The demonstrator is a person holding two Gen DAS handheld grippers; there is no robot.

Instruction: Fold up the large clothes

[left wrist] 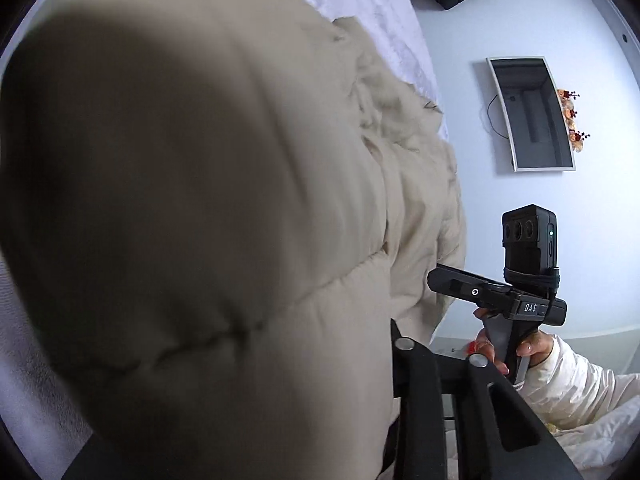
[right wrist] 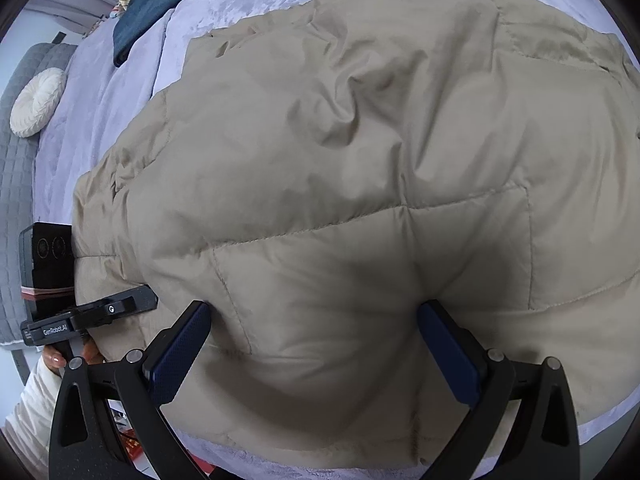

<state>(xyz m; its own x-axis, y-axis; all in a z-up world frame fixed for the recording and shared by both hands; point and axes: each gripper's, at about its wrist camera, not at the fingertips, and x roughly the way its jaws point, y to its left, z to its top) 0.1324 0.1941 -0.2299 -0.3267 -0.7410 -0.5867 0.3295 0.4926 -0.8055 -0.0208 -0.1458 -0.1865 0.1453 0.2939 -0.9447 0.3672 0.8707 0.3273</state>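
- A bed (right wrist: 240,8) with a pale lilac cover is filling the background, with a grey quilted headboard (right wrist: 16,184) standing at its far left in the right wrist view
- A beige quilted puffer jacket (right wrist: 360,140) is lying spread across the bed, its near edge reaching the bed's near side
- In the left wrist view, a fold of the jacket is looming right against the lens and covering most of the picture
- The right gripper (right wrist: 316,320) is pointing steeply down, its jaws standing wide with a padded bulge of the jacket sitting between the blue pads (right wrist: 180,344); whether they are squeezing it I cannot tell
- The left gripper (right wrist: 120,306) is reaching in at the jacket's left edge; its fingertips are hidden by fabric, so I cannot tell its grip
- A dark blue garment (right wrist: 148,4) is lying further up the bed
- A round cream cushion (right wrist: 38,102) is resting against the headboard
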